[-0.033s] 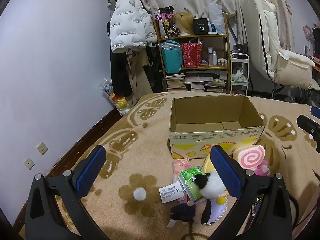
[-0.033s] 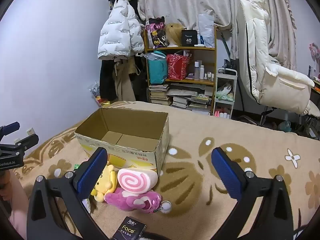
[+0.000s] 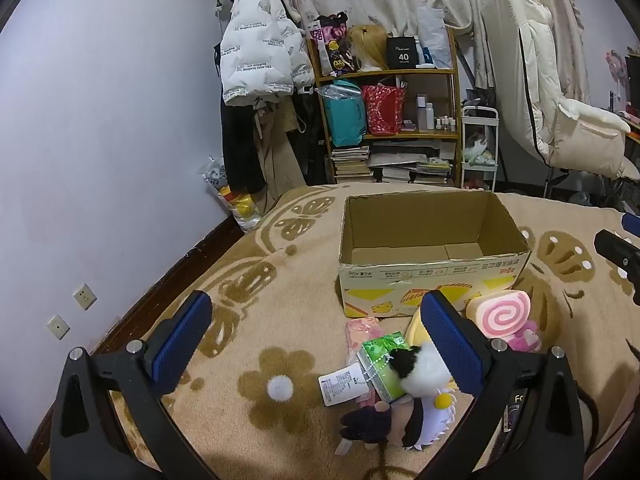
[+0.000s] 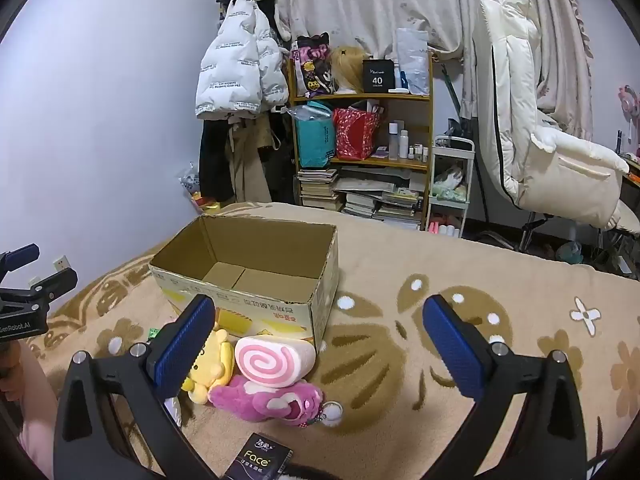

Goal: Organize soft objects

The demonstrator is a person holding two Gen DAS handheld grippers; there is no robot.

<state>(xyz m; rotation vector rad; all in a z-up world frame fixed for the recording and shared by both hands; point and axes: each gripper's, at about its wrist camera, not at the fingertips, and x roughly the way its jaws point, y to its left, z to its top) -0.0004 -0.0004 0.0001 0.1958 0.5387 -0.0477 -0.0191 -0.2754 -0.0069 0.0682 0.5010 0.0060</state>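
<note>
Left wrist view: cardboard box (image 3: 432, 240) ahead empty, nothing packed; plush pile (image 3: 404, 376) under my spread, empty left claw (image 3: 316, 344); right claw (image 4: 320, 344) spread, empty too.

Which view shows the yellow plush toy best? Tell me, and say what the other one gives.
The right wrist view. There the yellow plush toy lies in front of the cardboard box, beside the pink swirl cushion, its face and body visible. In the left wrist view only a yellow sliver shows behind the left gripper's finger.

pink-white spiral roll (image 4: 272, 364); tan blanket (image 4: 400, 264) (brown flowers)
</note>
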